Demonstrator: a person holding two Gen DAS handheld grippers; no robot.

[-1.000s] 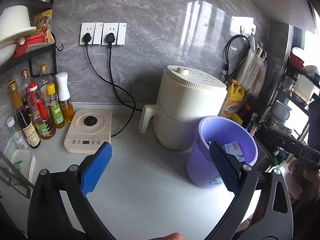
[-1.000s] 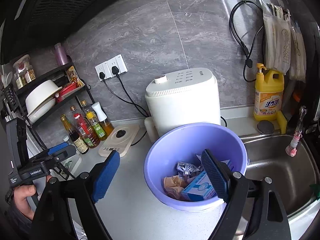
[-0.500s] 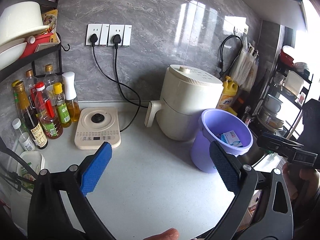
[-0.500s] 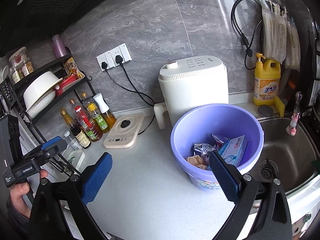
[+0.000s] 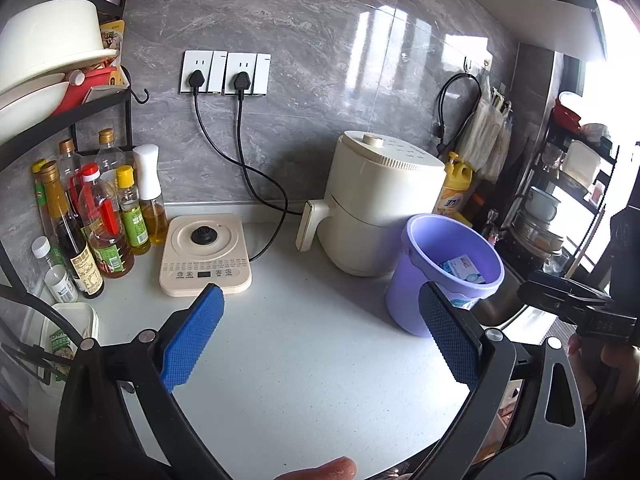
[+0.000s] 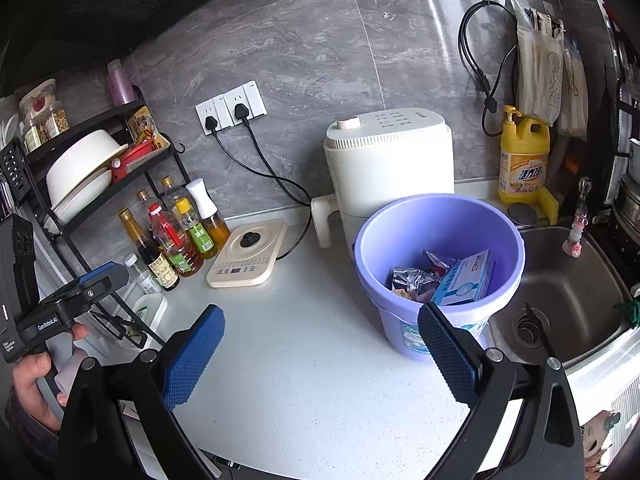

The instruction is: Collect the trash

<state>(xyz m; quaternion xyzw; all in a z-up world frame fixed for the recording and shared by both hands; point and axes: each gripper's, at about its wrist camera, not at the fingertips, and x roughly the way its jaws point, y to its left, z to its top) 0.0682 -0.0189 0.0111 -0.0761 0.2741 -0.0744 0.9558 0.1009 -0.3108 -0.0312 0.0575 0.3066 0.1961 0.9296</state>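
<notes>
A purple bucket (image 6: 440,220) stands on the white counter (image 6: 304,360) next to the sink. Inside lie a blue-and-white box (image 6: 464,280), a silver wrapper (image 6: 408,278) and other scraps. The bucket also shows in the left wrist view (image 5: 404,280) with the box (image 5: 462,268) inside. My right gripper (image 6: 320,350) is open and empty, held back above the counter's front, left of the bucket. My left gripper (image 5: 320,336) is open and empty over the counter, left of the bucket. Each gripper's housing shows at the edge of the other's view.
A cream air fryer (image 5: 380,208) stands behind the bucket. A flat induction cooker (image 5: 206,256) sits left, plugged into wall sockets (image 5: 226,74). Oil and sauce bottles (image 5: 100,216) and a black rack with bowls (image 5: 40,56) fill the left. Yellow detergent (image 6: 522,160) and a steel sink (image 6: 560,288) lie right.
Both grippers have drawn back and up from the bucket, which now looks smaller and farther. Both stayed open and empty.
</notes>
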